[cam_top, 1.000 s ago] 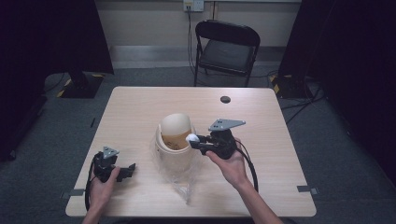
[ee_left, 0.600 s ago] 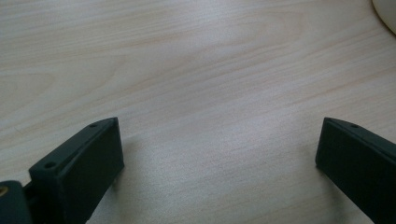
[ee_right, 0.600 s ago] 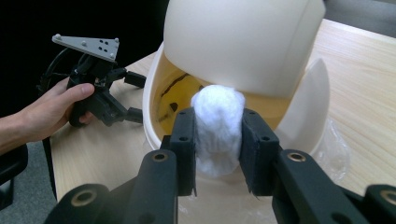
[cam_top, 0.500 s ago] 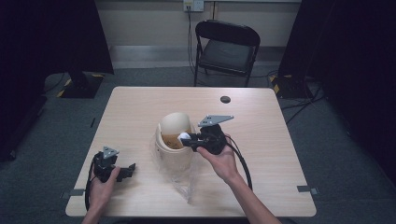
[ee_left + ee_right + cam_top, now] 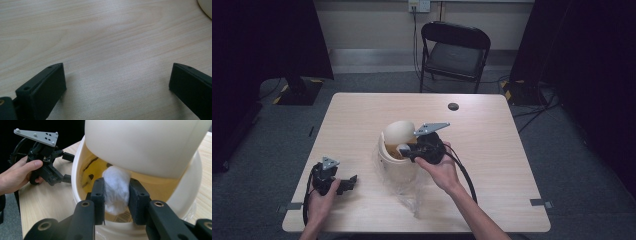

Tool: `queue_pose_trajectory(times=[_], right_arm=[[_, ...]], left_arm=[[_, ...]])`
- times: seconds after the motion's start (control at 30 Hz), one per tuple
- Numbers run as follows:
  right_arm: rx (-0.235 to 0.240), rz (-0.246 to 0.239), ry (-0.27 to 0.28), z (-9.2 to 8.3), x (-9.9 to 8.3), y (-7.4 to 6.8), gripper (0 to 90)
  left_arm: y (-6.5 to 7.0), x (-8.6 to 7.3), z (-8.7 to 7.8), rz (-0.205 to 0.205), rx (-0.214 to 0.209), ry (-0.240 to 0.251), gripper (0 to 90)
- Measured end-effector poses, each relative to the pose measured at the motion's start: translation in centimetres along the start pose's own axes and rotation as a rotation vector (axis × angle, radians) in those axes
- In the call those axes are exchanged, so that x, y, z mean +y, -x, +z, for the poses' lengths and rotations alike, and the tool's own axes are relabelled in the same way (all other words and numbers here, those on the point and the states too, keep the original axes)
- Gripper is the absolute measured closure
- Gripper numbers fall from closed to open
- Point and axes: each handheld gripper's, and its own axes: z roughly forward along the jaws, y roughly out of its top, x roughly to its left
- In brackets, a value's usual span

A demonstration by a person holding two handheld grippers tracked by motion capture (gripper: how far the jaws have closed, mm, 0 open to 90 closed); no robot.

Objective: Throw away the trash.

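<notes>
A cream bin (image 5: 398,165) with a tilted swing lid (image 5: 398,131) stands mid-table; in the right gripper view its rim (image 5: 76,165) and lid (image 5: 145,142) are close up. My right gripper (image 5: 404,150) is at the bin's mouth, shut on a white wad of tissue (image 5: 117,188) held just inside the opening under the lid. My left gripper (image 5: 349,182) rests low on the table at the front left, open, with bare wood between its jaws (image 5: 117,85). It also appears beyond the bin as the left gripper (image 5: 65,167).
A crumpled clear plastic bag (image 5: 409,194) lies under and in front of the bin. A small black disc (image 5: 453,106) sits near the table's far edge. A black folding chair (image 5: 456,52) stands behind the table. Bits of tape (image 5: 539,202) mark the front corners.
My right gripper has carried the white wad leftward from beside the bin into its mouth under the lid. The left gripper has stayed put.
</notes>
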Motion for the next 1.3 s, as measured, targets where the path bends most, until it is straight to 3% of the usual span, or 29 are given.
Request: queue_pose_trajectory(times=[0.57,0.9,1.07,1.3], right_arm=[[-0.045,-0.001,-0.051,1.1,0.6,0.1,68.7],[-0.048,-0.014,-0.042,1.2,0.7,0.1,59.1],[-0.039,-0.015,-0.036,1.2,0.8,-0.1,48.8],[-0.024,-0.023,-0.034,1.0,0.7,-0.1,54.3]], left_arm=[[0.0,0.0,0.0,-0.005,-0.002,0.002,0.4],[0.0,0.0,0.0,-0.004,-0.002,0.002,0.3],[0.0,0.0,0.0,-0.004,-0.002,0.002,0.4],[0.0,0.0,0.0,-0.004,-0.001,0.001,0.3]])
